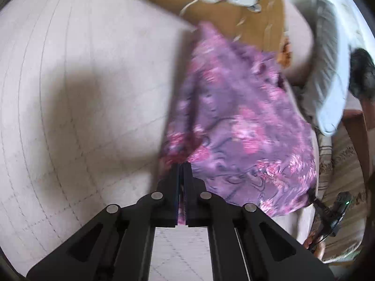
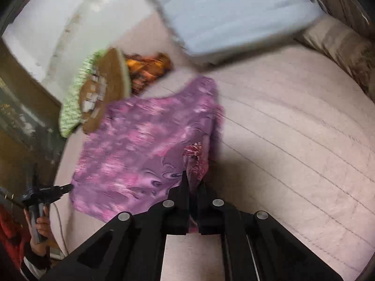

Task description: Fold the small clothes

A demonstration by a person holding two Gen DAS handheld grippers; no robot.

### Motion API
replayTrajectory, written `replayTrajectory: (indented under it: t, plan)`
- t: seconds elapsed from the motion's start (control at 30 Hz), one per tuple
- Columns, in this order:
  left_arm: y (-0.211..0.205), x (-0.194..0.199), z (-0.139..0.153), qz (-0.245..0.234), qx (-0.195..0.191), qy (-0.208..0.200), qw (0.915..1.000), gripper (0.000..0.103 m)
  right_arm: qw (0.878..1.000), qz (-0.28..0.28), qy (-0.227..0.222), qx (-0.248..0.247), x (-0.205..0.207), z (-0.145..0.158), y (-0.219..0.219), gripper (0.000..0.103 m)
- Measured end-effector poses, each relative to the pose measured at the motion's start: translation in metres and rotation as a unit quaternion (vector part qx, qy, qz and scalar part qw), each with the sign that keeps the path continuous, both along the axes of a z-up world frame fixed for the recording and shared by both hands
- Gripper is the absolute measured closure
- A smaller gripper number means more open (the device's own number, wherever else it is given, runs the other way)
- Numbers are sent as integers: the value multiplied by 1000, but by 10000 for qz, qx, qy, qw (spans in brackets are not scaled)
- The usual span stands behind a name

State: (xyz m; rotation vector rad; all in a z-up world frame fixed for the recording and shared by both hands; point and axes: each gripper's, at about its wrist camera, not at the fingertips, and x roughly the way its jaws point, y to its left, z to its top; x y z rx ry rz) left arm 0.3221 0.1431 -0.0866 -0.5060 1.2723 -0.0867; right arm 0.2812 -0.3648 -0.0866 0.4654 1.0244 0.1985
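Observation:
A small purple garment with pink flowers [image 1: 236, 126] hangs stretched above the pale quilted bed [image 1: 77, 70]. My left gripper [image 1: 182, 166] is shut on one corner of it. My right gripper [image 2: 193, 180] is shut on another corner, with cloth bunched between the fingers [image 2: 185, 187]. The garment [image 2: 145, 145] spreads to the left of the right gripper. The left gripper [image 2: 68, 187] shows in the right wrist view, holding the garment's far lower corner. The right gripper [image 1: 328, 213] shows at the right edge of the left wrist view.
A brown patterned garment [image 1: 234, 4] lies on the bed beyond the purple one, beside a green one [image 2: 72, 103] and an orange one [image 2: 147, 68]. A light blue pillow [image 2: 229, 16] and a beige pillow [image 2: 337, 44] lie at the head. A wooden cabinet [image 2: 21, 117] stands left.

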Motion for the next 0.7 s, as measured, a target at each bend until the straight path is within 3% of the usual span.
replayTrajectory:
  t: [0.07, 0.13, 0.23, 0.27, 0.3, 0.37, 0.43, 0.57, 0.6, 0.63, 0.67, 0.7]
  plan:
    - [14, -8, -6, 362, -68, 75, 9993, 102, 9993, 34, 300, -214, -1, -20, 3, 98]
    - [28, -24, -6, 539, -557, 3, 9970, 102, 9991, -193, 352, 157, -8, -24, -1, 92]
    - [34, -50, 0, 587, -928, -197, 9938, 95, 9978, -362, 208, 506, -22, -16, -6, 87]
    - [31, -59, 1, 559, -1056, -252, 9925, 79, 9978, -365, 156, 538, -27, -12, -7, 81]
    - [30, -65, 1, 559, -1163, -295, 9912, 56, 9977, -369, 109, 556, -31, -10, -6, 71]
    - [22, -75, -6, 672, -1321, -312, 9885, 46, 9966, -379, 56, 725, -39, -9, -2, 58]
    - [15, -75, -19, 793, -1589, -218, 9839, 46, 9964, -407, 139, 733, -39, -13, 2, 57]
    - [15, -72, -32, 1509, -2213, -250, 9631, 46, 9916, -635, 262, 1091, -43, -28, 2, 57]
    - [15, -68, -33, 1652, -2365, -272, 9571, 53, 9896, -695, 260, 1233, -46, -30, 0, 57]
    - [15, -65, -35, 1722, -2397, -271, 9551, 67, 9854, -749, 250, 1507, -45, -35, 1, 57]
    - [15, -61, -36, 1780, -2368, -217, 9549, 92, 9826, -752, 258, 1679, -44, -38, 1, 61]
    - [14, -57, -37, 1785, -2328, -138, 9559, 92, 9805, -768, 264, 1790, -43, -41, 1, 73]
